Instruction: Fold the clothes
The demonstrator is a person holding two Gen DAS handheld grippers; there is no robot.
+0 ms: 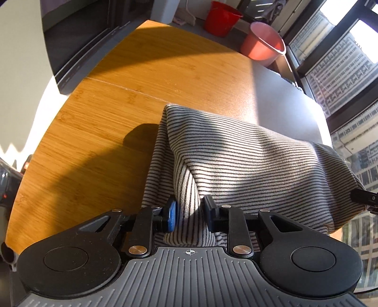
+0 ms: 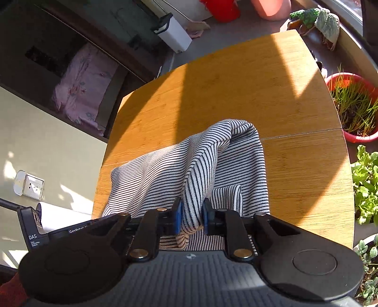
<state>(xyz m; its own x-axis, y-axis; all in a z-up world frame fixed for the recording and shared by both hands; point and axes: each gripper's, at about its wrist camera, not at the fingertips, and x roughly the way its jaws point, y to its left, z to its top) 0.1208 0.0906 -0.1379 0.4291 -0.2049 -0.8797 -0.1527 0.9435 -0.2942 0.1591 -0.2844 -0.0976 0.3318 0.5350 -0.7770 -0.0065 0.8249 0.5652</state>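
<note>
A: The left gripper (image 1: 189,213) pinches a fold of the striped garment (image 1: 248,160) between its blue pads (image 1: 172,216).

B: And the right gripper (image 2: 191,216)?

A: Clamped on another bunch of it. The cloth drapes toward twelve o'clock over the wooden table (image 2: 271,94).

B: Anything beyond?

A: Pink bucket (image 1: 263,43) at one o'clock, red bucket (image 1: 221,17) beside it.

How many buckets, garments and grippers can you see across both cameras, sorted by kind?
Buckets: 2, a red bucket and a pink bucket on the floor beyond the table.
Garments: 1, the striped garment on the wooden table.
Grippers: 2, the left gripper and the right gripper, each gripping the fabric.
Total: 5.
</note>
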